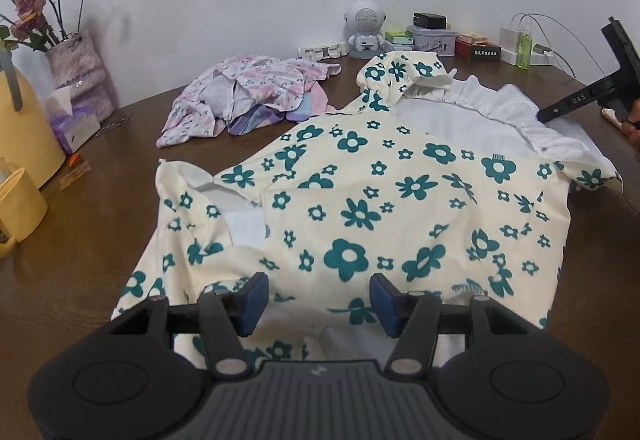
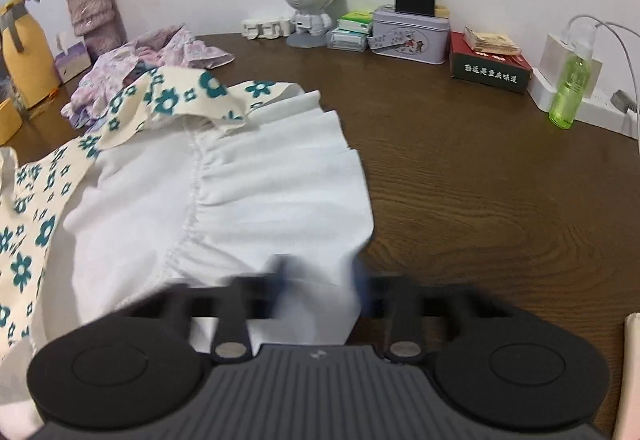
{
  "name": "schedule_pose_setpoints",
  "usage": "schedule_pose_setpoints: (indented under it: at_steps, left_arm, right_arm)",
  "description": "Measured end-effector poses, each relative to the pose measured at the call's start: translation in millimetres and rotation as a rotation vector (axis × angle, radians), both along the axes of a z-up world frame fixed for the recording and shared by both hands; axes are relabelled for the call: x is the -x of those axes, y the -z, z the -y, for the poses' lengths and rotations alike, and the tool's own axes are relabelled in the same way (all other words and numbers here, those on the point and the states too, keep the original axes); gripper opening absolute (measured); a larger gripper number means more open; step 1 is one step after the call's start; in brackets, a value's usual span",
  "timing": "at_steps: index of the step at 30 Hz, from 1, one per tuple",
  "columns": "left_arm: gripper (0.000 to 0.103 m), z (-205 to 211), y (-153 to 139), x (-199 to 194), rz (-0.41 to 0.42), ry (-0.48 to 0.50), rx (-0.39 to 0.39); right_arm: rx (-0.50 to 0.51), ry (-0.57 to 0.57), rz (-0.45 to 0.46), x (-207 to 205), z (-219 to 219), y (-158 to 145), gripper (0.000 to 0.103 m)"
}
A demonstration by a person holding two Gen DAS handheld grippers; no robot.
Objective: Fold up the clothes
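Left hand-held gripper [image 1: 319, 298]: jaws spread wide apart, blue pads [image 1: 253, 298] facing each other with nothing clamped between them; body held low and roughly level, pointing forward.

Right hand-held gripper [image 2: 320, 290]: fingers blurred in its own wrist view, pads parted with a visible gap. In the left wrist view it appears at the far right edge, tilted, with fingertips of the holding hand [image 1: 631, 123] visible beside it.

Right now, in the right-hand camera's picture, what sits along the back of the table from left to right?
Dried flowers in a vase → white power strip → little robot-shaped speaker → stacked small boxes → metal tin → dark red box → green spray bottle.
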State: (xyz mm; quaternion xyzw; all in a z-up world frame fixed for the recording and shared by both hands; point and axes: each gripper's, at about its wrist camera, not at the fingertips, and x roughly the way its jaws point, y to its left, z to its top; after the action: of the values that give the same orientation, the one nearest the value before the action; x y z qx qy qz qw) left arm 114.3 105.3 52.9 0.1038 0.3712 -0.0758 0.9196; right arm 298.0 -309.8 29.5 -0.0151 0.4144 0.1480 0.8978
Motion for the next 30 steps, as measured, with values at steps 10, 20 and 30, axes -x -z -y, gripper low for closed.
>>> schedule_pose_setpoints:
  at_steps: [10, 20, 30]
  left_arm:
    - [0.055, -8, 11, -2, -0.023, -0.001, 0.009]
    - [0.055, -9, -3, 19, 0.029, 0.016, 0.034]
    - [0.058, -3, -11, 86, 0.031, 0.169, 0.088]
  right_arm:
    - [0.035, 0.113, 0.104, 114, 38, -28, 0.004]
    - [0.047, 0.251, 0.086, 179, 75, -28, 0.01]
    - [-0.07, -0.105, 0.181, 211, -5, -59, 0.063]
